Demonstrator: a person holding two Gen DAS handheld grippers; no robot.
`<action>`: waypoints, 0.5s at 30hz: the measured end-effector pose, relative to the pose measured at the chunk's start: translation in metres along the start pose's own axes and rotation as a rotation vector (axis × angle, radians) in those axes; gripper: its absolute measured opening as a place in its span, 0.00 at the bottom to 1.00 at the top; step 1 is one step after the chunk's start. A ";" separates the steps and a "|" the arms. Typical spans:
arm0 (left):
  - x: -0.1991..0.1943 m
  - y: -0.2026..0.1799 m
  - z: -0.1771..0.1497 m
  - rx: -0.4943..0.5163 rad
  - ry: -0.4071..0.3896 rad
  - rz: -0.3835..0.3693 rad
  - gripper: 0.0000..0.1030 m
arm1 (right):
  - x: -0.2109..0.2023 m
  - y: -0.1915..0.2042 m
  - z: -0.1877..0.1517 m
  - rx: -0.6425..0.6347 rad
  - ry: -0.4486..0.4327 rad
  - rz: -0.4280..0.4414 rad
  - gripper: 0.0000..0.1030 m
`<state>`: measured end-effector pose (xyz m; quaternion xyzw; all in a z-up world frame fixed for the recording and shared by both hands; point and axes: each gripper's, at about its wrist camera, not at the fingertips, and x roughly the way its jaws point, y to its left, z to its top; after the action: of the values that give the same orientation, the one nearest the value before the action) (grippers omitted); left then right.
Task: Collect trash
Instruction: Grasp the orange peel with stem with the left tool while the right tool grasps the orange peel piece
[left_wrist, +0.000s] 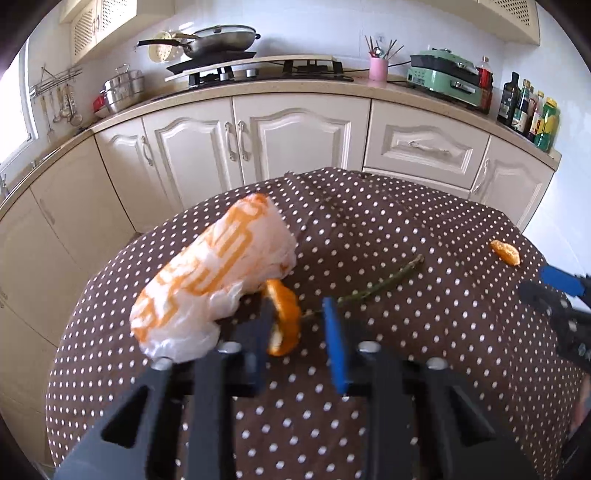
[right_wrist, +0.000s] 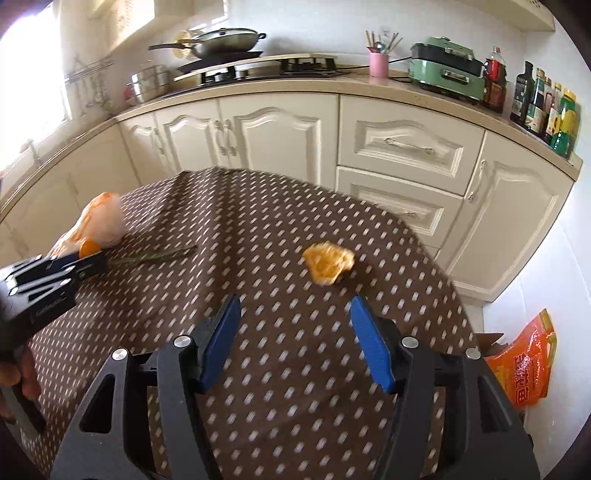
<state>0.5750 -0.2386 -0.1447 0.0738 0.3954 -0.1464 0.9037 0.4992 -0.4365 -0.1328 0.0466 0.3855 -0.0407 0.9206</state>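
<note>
Curled orange peel (left_wrist: 284, 321) on edge on the brown, white-dotted tablecloth (left_wrist: 406, 229), between the fingers of the left gripper (left_wrist: 298, 310); jaws narrowed but not pressed together, peel against the dark left-hand finger, strip of cloth visible between peel and blue pad (left_wrist: 334, 343) opposite. White plastic bag with orange print (left_wrist: 218, 273) crumpled just beside and behind the peel, touching it at the near end. Thin green stem (left_wrist: 380, 284) flat on the cloth, running from beneath the gripper's tips away to the right.

Second orange peel piece (right_wrist: 328, 266) on the cloth toward the right edge of the table, well apart from the first, ahead of the right gripper (right_wrist: 294, 301); jaws spread wide, nothing between the blue pads, peel beyond the fingertips and untouched. Fingers of a hand (right_wrist: 22, 369) on the left gripper's handle, seen at the left margin of the right wrist view.

Background: cream kitchen cabinets (left_wrist: 295, 133), wok (left_wrist: 221, 38) on the hob, pink utensil cup (left_wrist: 378, 68), green countertop appliance (left_wrist: 447, 74), row of bottles (left_wrist: 528, 110). Orange printed packet (right_wrist: 524, 365) on the floor to the right of the table
</note>
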 end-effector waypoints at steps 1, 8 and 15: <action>0.001 -0.001 0.002 -0.002 -0.004 -0.011 0.17 | 0.004 -0.001 0.004 -0.002 0.000 -0.012 0.58; -0.011 -0.004 0.007 -0.040 -0.052 -0.078 0.12 | 0.042 -0.015 0.025 0.014 0.056 -0.049 0.53; -0.031 -0.003 0.008 -0.058 -0.089 -0.107 0.12 | 0.045 -0.014 0.023 0.014 0.079 -0.031 0.33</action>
<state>0.5598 -0.2371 -0.1169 0.0201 0.3625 -0.1861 0.9130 0.5450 -0.4552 -0.1497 0.0487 0.4217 -0.0560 0.9037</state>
